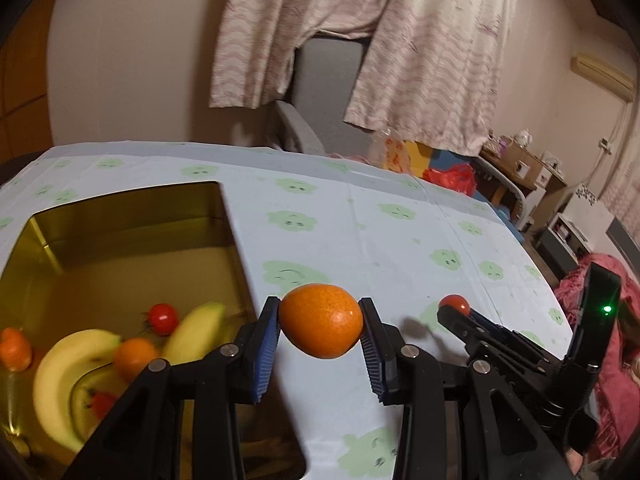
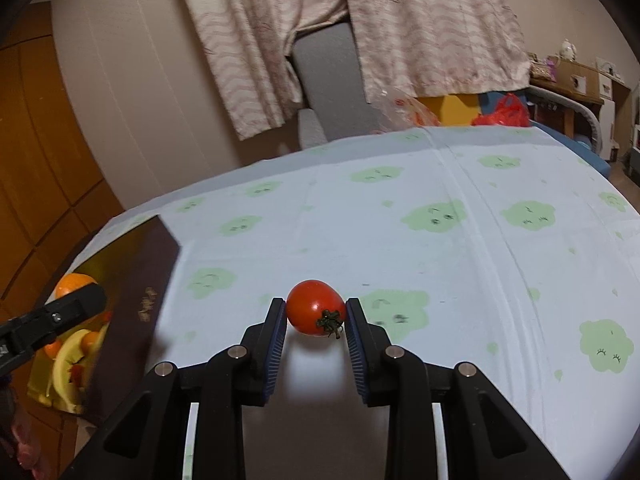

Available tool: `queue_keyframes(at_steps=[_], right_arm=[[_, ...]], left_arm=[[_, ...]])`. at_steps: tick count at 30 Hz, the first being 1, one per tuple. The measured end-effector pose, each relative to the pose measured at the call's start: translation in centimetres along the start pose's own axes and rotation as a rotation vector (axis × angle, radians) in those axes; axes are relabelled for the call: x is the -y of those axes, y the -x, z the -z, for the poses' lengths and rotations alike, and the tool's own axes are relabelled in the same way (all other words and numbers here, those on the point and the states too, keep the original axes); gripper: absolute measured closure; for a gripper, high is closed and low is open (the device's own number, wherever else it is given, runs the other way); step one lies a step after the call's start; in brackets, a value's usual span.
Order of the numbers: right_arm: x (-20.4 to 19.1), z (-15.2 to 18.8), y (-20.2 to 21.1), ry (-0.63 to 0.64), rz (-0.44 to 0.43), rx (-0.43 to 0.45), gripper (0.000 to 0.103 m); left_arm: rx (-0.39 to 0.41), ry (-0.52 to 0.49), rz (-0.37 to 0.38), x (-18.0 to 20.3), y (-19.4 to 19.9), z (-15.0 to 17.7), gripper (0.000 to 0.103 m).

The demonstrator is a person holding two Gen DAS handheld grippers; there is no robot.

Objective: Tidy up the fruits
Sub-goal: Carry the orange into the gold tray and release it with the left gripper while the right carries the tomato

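An orange tangerine [image 1: 321,321] sits pinched between the blue pads of my left gripper [image 1: 320,322], held just above the tablecloth beside the right wall of a gold tin box [image 1: 236,248]. Inside the box lie bananas [image 1: 76,364], a cherry tomato [image 1: 163,318] and small oranges [image 1: 134,356]. My right gripper [image 2: 316,312] is shut on a red cherry tomato [image 2: 314,306] with a green stem, over the cloth. In the left wrist view the right gripper [image 1: 456,312] and its tomato [image 1: 454,303] show to the right. The left gripper [image 2: 80,300] shows at the left edge of the right wrist view.
The table [image 2: 460,240] wears a pale blue cloth with green cloud faces. Behind it stand a grey chair [image 1: 320,92] and hanging patterned clothes [image 1: 420,40]. Red and orange bags [image 2: 500,114] lie past the far edge. The box's dark outer wall [image 2: 136,300] faces the right gripper.
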State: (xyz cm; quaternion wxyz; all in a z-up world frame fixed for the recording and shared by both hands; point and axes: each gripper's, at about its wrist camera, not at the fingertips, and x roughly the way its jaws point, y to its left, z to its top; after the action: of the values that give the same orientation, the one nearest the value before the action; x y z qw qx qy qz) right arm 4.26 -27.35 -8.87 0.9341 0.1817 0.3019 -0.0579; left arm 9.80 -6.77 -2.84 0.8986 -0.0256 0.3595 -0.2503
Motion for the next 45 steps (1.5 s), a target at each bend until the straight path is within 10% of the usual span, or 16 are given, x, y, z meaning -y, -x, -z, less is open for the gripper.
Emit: queue_keyframes(at_steps=[25, 45], right_arm=[[-14.9, 1.5, 1.4, 0.287, -0.239, -0.041, 0.073], [-19.1, 3.4, -0.6, 0.384, -0.261, -0.127, 0.073]], left_arm=[[0.068, 0.224, -0.169, -13.3, 5.8, 2.6, 0.064], [-0.022, 0.301, -0.276, -20.3, 2.4, 3.0, 0.063]])
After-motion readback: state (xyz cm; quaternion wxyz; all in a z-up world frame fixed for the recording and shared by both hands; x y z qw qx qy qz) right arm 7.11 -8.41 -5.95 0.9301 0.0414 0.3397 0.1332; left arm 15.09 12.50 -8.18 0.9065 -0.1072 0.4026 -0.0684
